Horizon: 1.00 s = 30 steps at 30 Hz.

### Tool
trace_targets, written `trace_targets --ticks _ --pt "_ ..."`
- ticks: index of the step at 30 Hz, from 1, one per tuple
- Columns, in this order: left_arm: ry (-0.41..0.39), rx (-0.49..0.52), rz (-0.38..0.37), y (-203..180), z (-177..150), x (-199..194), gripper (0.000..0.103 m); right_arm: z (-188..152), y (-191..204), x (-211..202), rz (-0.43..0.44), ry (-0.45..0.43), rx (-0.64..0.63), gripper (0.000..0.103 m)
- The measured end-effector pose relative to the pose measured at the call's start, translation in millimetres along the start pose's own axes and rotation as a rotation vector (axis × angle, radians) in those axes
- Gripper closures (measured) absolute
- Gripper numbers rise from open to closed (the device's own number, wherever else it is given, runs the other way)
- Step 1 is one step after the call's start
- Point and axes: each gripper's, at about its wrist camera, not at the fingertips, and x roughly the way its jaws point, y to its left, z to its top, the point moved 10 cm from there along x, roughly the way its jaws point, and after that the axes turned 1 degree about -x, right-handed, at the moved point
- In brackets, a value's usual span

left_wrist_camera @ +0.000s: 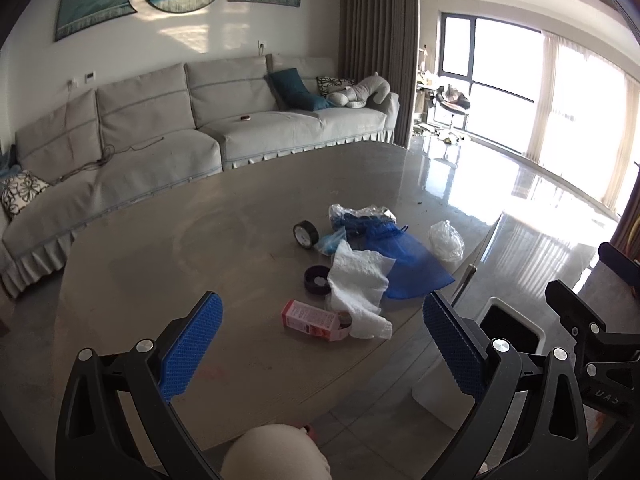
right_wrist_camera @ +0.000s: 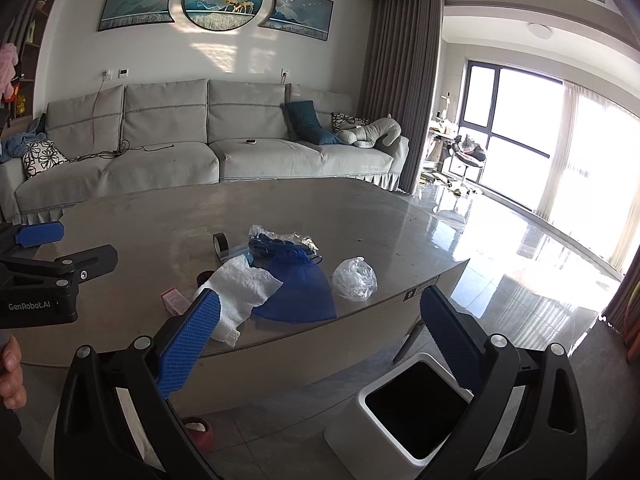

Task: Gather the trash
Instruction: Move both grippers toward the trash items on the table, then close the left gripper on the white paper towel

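Trash (left_wrist_camera: 356, 268) clustered near surface (left_wrist_camera: 168, 240) right edge, bin (right_wrist_camera: 416, 412) on floor below | left hand-held gripper (left_wrist_camera: 320, 344) and right hand-held gripper (right_wrist_camera: 320, 340) both spread apart, empty | I judge paper towel (left_wrist_camera: 358, 284) light, limp; pinch bunched middle.

Black hand-held gripper (left_wrist_camera: 320, 324), blue ridged pads (left_wrist_camera: 192, 346).

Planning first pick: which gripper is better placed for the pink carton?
Left. The left gripper is open with the pink carton lying between its fingers. The right gripper sits over the table edge, nearer the white bin.
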Motion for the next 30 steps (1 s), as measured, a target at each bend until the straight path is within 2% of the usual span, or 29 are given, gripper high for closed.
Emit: trace_targets --ticks 12,18,23,30 --pt "0.041 0.038 -0.033 -7 7 64 0.005 6 2 58 0.026 0.006 0.001 0.003" --pt "0.09 0.028 -0.005 -4 2 104 0.005 6 1 91 0.049 0.014 0.011 0.003" --pt "0.133 0.025 0.004 -9 -7 132 0.005 -5 5 115 0.082 0.026 0.023 0.003" --pt "0.153 0.059 0.016 -20 -14 158 0.005 -21 1 136 0.075 0.052 0.018 0.003"
